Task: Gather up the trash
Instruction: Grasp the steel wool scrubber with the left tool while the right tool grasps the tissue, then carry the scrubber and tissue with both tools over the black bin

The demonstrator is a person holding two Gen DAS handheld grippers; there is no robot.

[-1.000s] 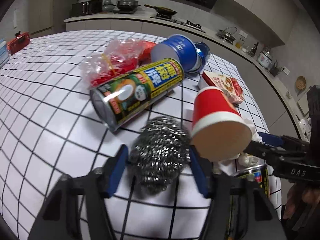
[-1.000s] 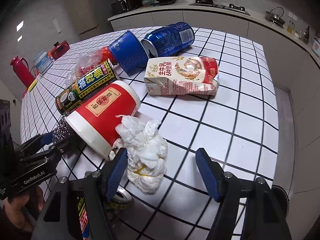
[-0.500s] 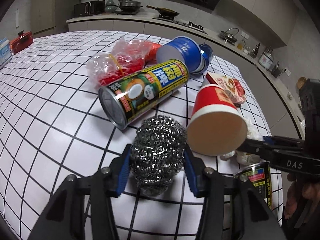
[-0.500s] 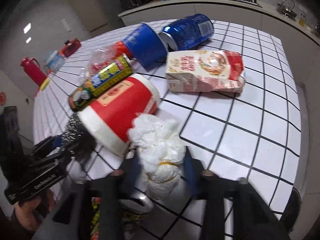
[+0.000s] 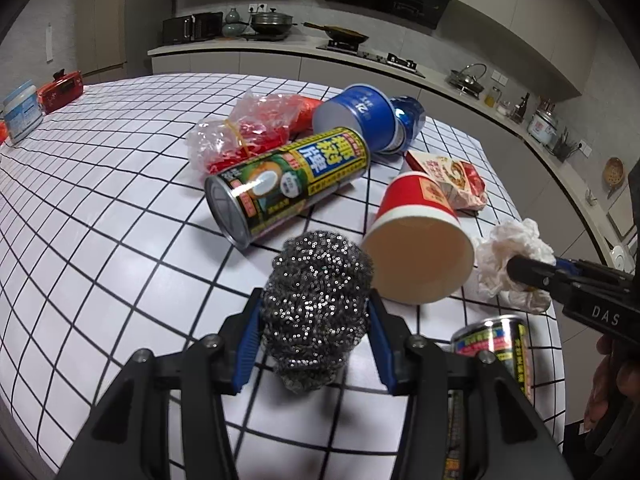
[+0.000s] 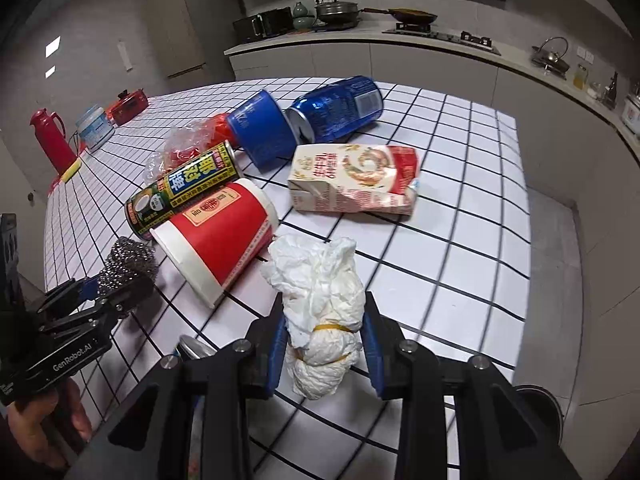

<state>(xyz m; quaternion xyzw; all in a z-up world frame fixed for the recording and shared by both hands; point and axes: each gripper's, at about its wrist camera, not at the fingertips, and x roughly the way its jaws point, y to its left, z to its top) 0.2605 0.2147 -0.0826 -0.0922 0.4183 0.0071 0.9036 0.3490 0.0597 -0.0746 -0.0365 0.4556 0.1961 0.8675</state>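
My left gripper [image 5: 314, 320] is shut on a steel wool ball [image 5: 316, 304], held just above the checked table; it also shows in the right wrist view [image 6: 128, 268]. My right gripper [image 6: 324, 340] is shut on a crumpled white tissue wad [image 6: 320, 304] bound with a rubber band, which also shows in the left wrist view [image 5: 508, 260]. Between them lies a red paper cup [image 5: 416, 236] on its side. Behind it lie a green and yellow can [image 5: 288, 184], a red plastic bag [image 5: 248, 132], a blue cup [image 5: 360, 116], a blue can [image 6: 336, 108] and a milk carton [image 6: 356, 184].
Another can [image 5: 492, 344] stands near the table's front edge, under my right gripper. A red flask [image 6: 52, 140], a white tub [image 6: 94, 128] and a red box [image 6: 128, 102] stand at the far left. A kitchen counter with a stove [image 6: 432, 36] runs behind the table.
Both grippers have shut: the left on the steel wool ball, the right on the tissue wad. Both now hold their loads lifted slightly off the table.
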